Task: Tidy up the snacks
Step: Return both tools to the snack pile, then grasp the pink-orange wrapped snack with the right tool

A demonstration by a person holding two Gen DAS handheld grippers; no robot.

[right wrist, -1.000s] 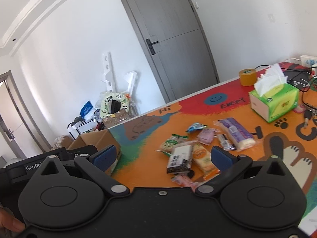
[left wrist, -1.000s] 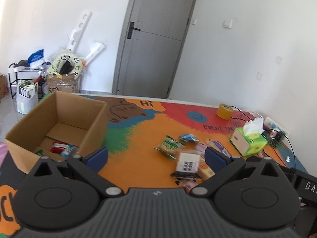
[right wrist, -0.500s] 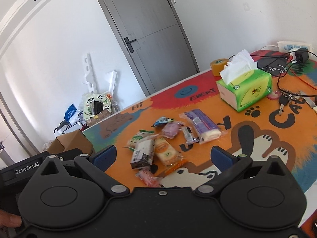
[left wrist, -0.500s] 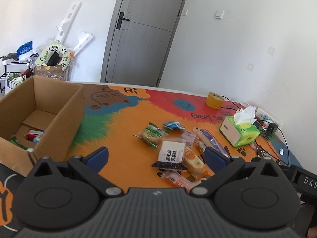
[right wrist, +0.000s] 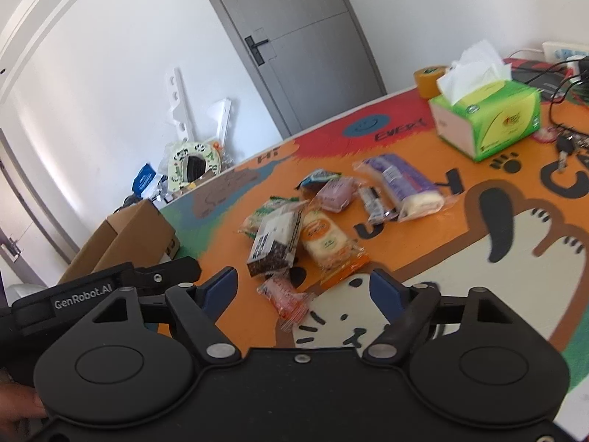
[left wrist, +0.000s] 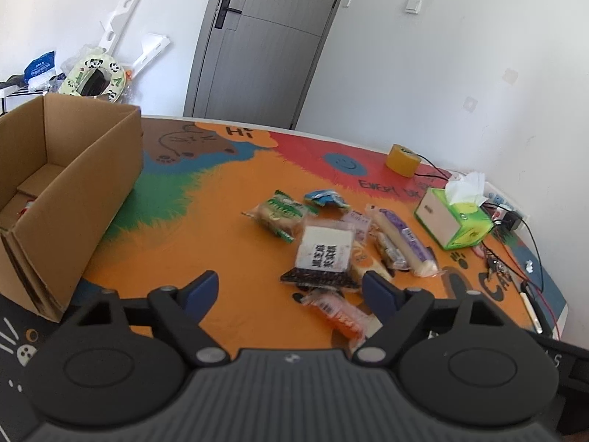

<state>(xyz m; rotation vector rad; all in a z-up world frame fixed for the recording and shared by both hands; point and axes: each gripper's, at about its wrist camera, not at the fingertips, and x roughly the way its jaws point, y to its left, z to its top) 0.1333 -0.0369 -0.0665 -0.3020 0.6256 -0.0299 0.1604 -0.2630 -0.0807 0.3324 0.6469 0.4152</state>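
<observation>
Cardboard box (left wrist: 70, 184), tissue box (right wrist: 489, 121), tape roll (left wrist: 402, 159)

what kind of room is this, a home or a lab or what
Probably a spare room at home used for recording: a grey door, a table under a cartoon mat, and household clutter piled against the wall.

Both wrist views overlook the snack pile (left wrist: 331, 243) nearby.
</observation>
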